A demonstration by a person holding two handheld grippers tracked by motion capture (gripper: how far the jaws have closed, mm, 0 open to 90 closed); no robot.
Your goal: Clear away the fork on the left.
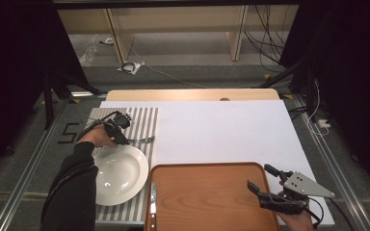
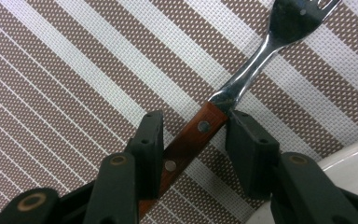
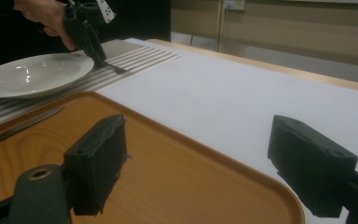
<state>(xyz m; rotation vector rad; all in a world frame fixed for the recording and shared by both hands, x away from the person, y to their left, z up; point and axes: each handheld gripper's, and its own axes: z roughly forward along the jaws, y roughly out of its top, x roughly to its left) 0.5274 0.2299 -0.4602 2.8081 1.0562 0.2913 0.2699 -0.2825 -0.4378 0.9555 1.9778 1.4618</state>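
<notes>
Left gripper: the black two-jaw left gripper [image 1: 125, 140] sits low over the brown-and-white striped woven placemat [image 2: 65, 70], held by the person's left hand [image 1: 98, 136] in a dark sleeve.
Left jaws: apart, standing on either side of the fork's handle – one pad looks to be just against the wood, the other has a sliver of mat showing beside it, so the handle is between them but not pressed from both sides.
Fork: the steel fork with a reddish-brown riveted wooden handle [image 2: 200, 128] lies flat on the striped mat, its tines pointing away from the gripper; in the high view it lies just beyond the plate's far rim [image 1: 142, 140].
Plate: the round white ceramic plate [image 1: 120, 174] rests on the same mat, just beside the fork, apart from the left gripper's pads.
Right gripper: the black right gripper [image 1: 264, 179] hovers at the near right corner of the orange-brown wooden tray [image 1: 207, 202] – its jaws stand wide apart with nothing between them.
Knife: a steel table knife with a dark handle [image 1: 152, 199] lies along the tray's left edge, well apart from the right gripper.
Table: a white sheet [image 1: 221, 130] covers the tabletop under mat and tray.
</notes>
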